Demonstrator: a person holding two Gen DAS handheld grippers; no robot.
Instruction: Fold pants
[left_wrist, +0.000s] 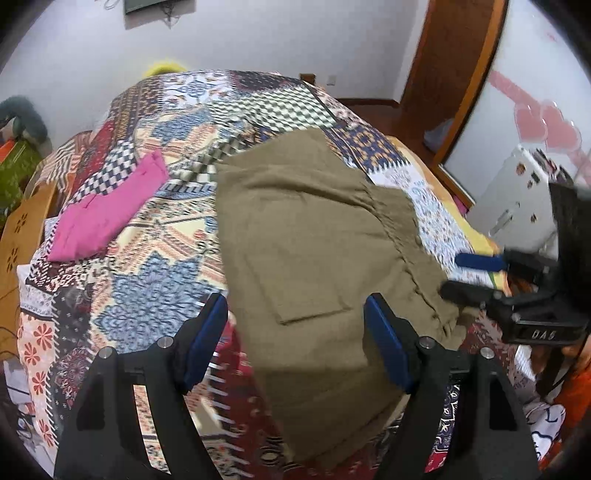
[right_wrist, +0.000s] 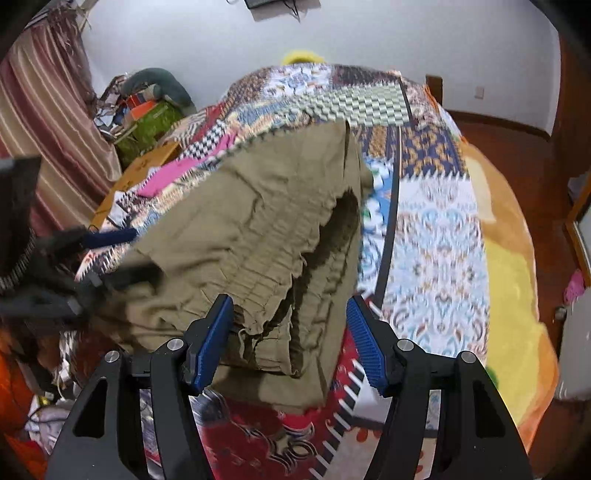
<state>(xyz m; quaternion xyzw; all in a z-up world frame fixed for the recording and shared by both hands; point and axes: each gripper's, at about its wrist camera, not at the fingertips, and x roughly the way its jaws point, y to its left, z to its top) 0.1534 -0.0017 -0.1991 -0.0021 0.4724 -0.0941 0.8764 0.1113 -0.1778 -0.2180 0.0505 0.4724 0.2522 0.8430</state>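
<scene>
Olive-brown pants (left_wrist: 314, 236) lie on the patchwork bedspread (left_wrist: 155, 258), legs running away, gathered waistband toward the near right. A back pocket faces up. My left gripper (left_wrist: 295, 332) is open and empty, hovering over the near part of the pants. My right gripper (right_wrist: 290, 339) is open and empty just above the waistband opening of the pants (right_wrist: 258, 240). The right gripper also shows at the right edge of the left wrist view (left_wrist: 476, 273), beside the waistband. The left gripper shows blurred at the left of the right wrist view (right_wrist: 110, 254).
A folded pink garment (left_wrist: 107, 210) lies on the bed to the left of the pants. The bedspread's near edge (right_wrist: 424, 206) drops to a yellow-orange blanket (right_wrist: 513, 280). A white appliance (left_wrist: 517, 195) and wooden door frame (left_wrist: 443, 74) stand at right. Clutter (right_wrist: 147, 110) and a curtain (right_wrist: 48, 122) are at left.
</scene>
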